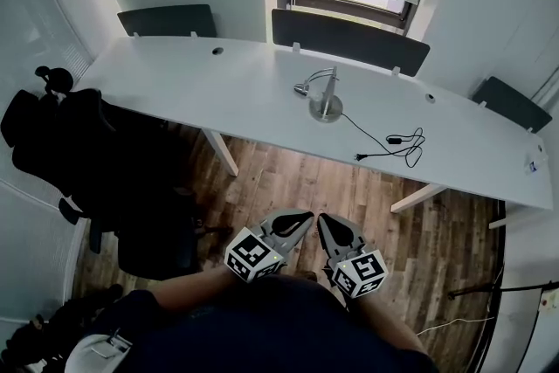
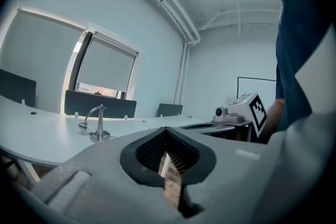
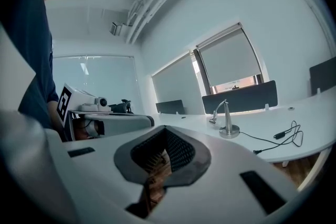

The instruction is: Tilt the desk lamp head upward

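We record the silver metal desk lamp (image 1: 325, 100) standing on the long curved white desk (image 1: 175, 83), near its middle. The thin black cable (image 1: 393, 140) lies on the desk at the lamp's 4 o'clock. A dark flat partition panel (image 1: 349, 39) stands on the desk's far edge at the lamp's 12 o'clock. The black office chair (image 1: 79, 153) stands on the wooden plank floor (image 1: 297, 179) at 8 o'clock, before the desk.

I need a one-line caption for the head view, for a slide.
Left gripper and right gripper shut and empty, well short of the desk lamp on the white desk.
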Demonstrator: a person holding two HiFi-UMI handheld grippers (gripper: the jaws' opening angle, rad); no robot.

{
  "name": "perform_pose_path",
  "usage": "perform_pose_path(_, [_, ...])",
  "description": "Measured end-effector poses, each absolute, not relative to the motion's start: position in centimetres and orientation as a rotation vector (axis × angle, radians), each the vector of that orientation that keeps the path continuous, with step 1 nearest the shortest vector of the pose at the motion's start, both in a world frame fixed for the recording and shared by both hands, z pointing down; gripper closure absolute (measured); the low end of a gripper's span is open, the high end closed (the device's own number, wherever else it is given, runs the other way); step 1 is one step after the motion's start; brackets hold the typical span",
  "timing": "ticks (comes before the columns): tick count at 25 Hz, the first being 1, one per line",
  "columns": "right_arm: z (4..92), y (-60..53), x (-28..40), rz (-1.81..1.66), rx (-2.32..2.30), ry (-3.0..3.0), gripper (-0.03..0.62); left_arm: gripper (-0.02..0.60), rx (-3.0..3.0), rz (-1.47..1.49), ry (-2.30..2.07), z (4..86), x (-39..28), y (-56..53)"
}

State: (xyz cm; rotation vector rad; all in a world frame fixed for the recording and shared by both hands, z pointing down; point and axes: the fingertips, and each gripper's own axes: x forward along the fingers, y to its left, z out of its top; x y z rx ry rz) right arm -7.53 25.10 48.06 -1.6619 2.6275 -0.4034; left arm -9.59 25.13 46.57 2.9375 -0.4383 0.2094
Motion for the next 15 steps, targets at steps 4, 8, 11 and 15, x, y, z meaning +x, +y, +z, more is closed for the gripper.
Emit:
perform_pose_path(4, [48.0, 24.7, -5.8, -0.396, -1.635, 2.639, 0.585, 0.575, 2.935, 0.210, -0.475, 46.4, -8.0, 24.6])
perform_pose_path(8, [48.0, 24.5, -4.1, -0.393, -1.568, 2.655, 0.585, 0.575, 2.921, 0.214, -0.559, 46.7, -6.6, 23.8])
perform_pose_path(11, [48.2, 23.9, -2.6, -0.397, -1.531, 2.659, 0.585, 0.575, 2.914, 0.198, -0.638, 46.8, -5.8, 22.6])
perform_pose_path(15, [48.8, 22.1, -0.9, -0.404, -1.547, 2.651, 0.585, 0.575, 2.885, 0.189, -0.701, 47.4, -5.1, 21.1])
